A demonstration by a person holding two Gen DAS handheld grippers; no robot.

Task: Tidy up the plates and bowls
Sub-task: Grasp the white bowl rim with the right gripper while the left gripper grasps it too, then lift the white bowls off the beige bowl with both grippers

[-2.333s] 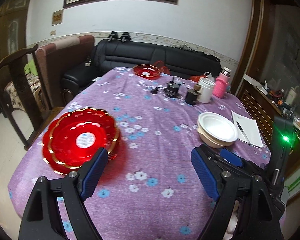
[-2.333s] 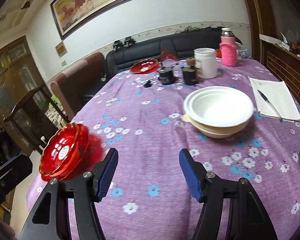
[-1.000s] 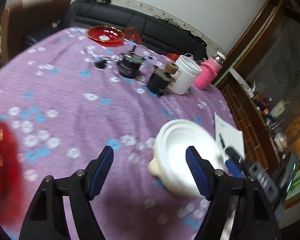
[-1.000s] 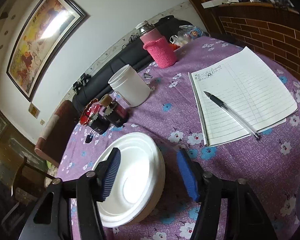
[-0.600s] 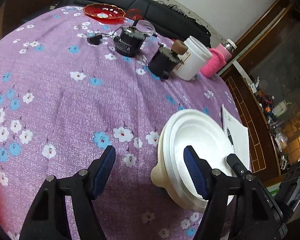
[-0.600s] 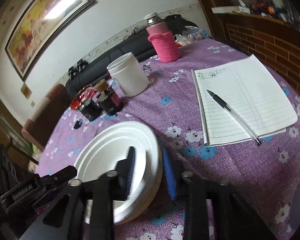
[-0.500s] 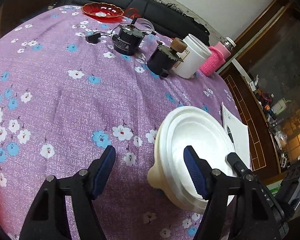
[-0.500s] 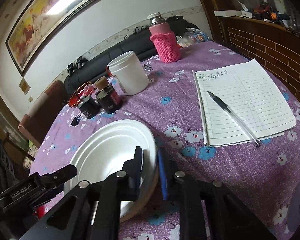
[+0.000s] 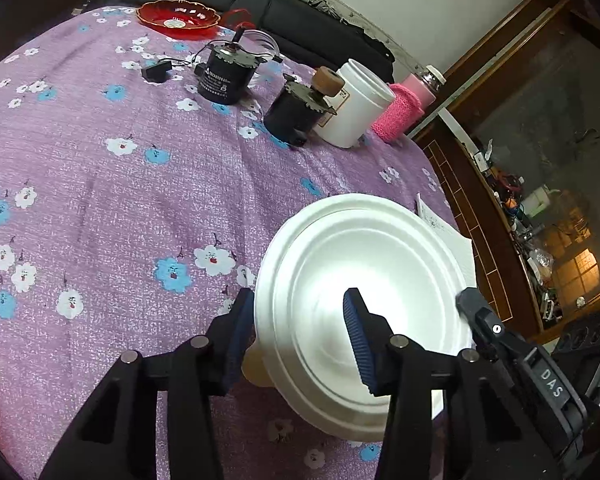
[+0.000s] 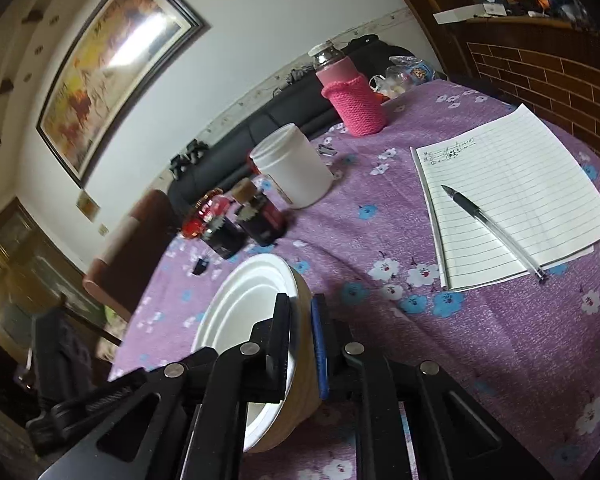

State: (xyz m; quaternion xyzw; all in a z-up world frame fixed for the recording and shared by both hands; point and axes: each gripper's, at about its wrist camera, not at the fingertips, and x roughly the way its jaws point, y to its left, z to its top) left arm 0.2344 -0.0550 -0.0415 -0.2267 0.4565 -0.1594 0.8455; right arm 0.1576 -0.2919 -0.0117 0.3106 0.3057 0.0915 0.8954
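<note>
You had the right gripper point(image 10: 300, 344) clamped on the rim of the stacked white bowls point(image 9: 364, 280), low and centre in the right wrist view, one finger inside and one on the tan outer wall, probably so the stack could be lifted by its edge. Your left gripper point(image 9: 300, 336) stood apart, straddling the opposite rim in the lower middle of its view, likely to steady it. The red plate point(image 9: 178, 20) sat in the upper left, well apart.

My table point(image 9: 148, 200) wears a purple flowered cloth. On it rest stacked white bowls point(image 9: 364, 292), a red dish point(image 9: 178, 20), two black motors point(image 9: 224, 74), a white jar point(image 9: 352, 106), a pink-sleeved bottle point(image 10: 352, 96), and a notebook point(image 10: 508, 196) bearing a pen point(image 10: 492, 230).
</note>
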